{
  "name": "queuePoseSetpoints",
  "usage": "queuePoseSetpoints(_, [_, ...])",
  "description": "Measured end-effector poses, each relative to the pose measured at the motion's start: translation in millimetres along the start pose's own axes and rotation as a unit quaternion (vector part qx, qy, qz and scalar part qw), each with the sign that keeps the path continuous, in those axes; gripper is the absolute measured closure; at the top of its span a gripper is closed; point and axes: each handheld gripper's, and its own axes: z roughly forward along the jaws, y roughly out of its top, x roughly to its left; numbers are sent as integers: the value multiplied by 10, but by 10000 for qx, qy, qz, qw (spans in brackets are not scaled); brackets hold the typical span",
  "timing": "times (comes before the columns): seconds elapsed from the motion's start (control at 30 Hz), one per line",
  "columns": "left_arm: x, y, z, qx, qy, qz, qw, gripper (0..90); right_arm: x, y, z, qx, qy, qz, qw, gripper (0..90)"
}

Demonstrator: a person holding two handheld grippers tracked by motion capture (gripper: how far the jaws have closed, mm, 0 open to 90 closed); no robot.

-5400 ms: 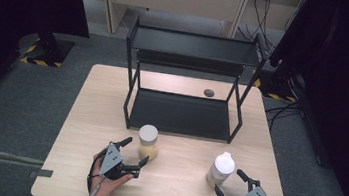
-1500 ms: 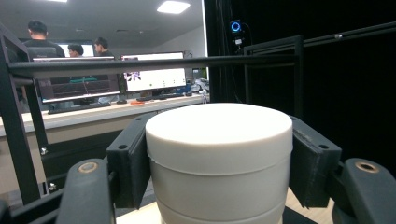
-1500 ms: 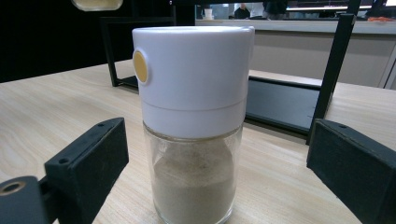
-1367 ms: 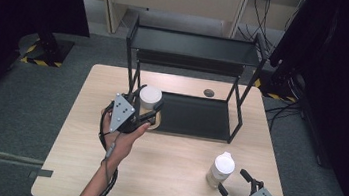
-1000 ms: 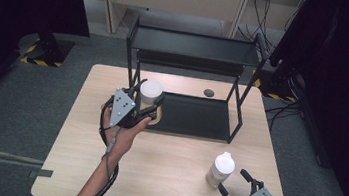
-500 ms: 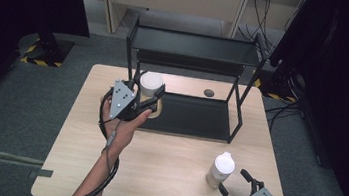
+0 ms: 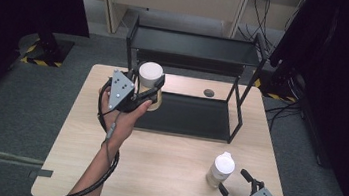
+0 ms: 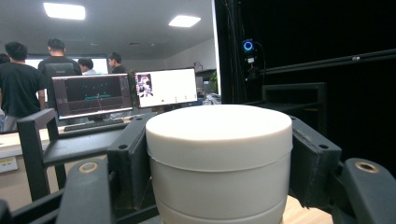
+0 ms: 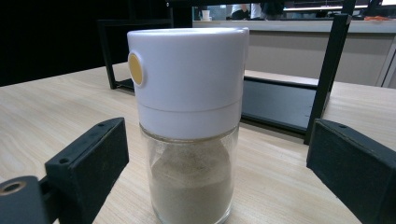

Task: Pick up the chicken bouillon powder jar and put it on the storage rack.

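**Jar in the air by the rack, shaker waiting**

Light wood counter (image 7: pixel 162 177) w/ black metal two-tier rack (image 7: pixel 193 55) at the far side. Left tongs (image 7: pixel 150 91) clenched on a white-lidded round jar (image 7: pixel 150 75), held off the counter at the rack's front-left post, roughly btwn the two shelf levels. Left gripper view: pads (image 8: pixel 128 163) squeeze the jar (image 8: pixel 219 158) just below the lid. Right tongs (image 7: pixel 237 186) released, sitting low near the front-right edge; glass shaker w/ white cap, tan powder (image 9: pixel 189 140) stands btwn the spread pads, untouched.

Risks, my read: jar could clip the post or top shelf edge going in; grip sits high, so it might tilt or slip. Shaker could get knocked over if the right tongs close off-centre.
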Motion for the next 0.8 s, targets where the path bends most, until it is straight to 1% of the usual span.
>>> queuePoseSetpoints(0.17, [2,42,34,-1,48,4,10000,330,1,1,-1,4,-5,19,10000,57])
queuePoseSetpoints(0.23, [-5,49,45,3,73,81,9999,330,1,0,-1,1,-6,14,10000,57])
queuePoseSetpoints(0.27, [-6,53,52,7,78,84,9999,330,1,0,-1,0,-6,11,10000,57])
queuePoseSetpoints(0.33, [15,58,68,13,52,20,10000,330,1,-1,0,-3,-9,12,10000,57])
queuePoseSetpoints(0.53, [36,86,111,7,84,-10,10000,330,1,-1,-1,-4,-12,22,10000,57])
queuePoseSetpoints(0.8, [61,204,170,-39,131,-1,9999,330,1,-2,-1,-7,-15,27,10000,57])
